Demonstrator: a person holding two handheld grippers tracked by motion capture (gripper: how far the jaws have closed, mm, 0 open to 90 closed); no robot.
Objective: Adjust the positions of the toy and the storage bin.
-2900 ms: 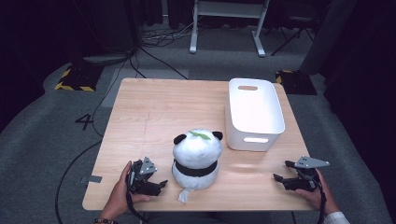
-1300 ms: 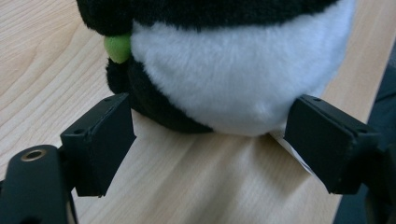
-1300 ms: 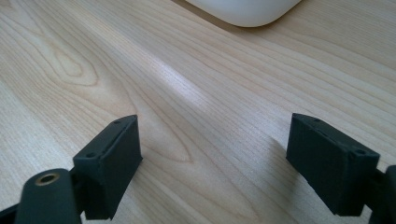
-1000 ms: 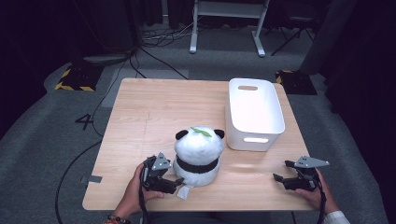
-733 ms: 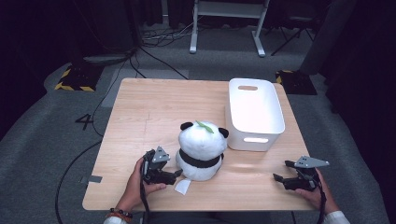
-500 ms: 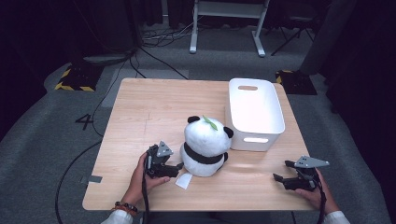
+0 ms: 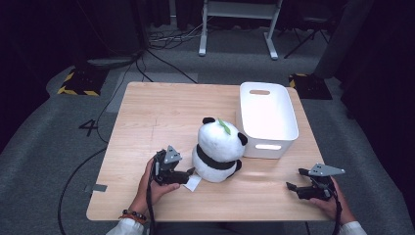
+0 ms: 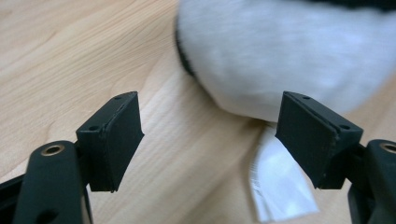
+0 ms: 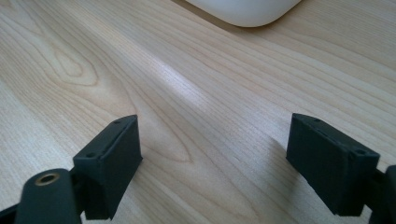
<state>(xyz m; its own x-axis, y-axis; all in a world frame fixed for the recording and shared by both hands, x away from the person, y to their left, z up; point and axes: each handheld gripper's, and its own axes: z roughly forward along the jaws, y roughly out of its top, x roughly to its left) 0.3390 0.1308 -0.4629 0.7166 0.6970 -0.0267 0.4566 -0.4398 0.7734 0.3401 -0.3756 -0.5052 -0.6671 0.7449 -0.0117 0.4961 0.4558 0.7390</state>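
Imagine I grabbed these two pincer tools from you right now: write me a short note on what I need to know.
Left gripper: jaws open, nothing clamped, aimed at the base of the panda plush; they have just been opening a little.
Right gripper: open, empty, resting over bare table near the right front corner.
The panda sits upright, close against the white bin, its white tag flat on the wood by the left jaws.
Done: the panda is beside the bin.
Left, probably: grip the panda and lift it into the bin.
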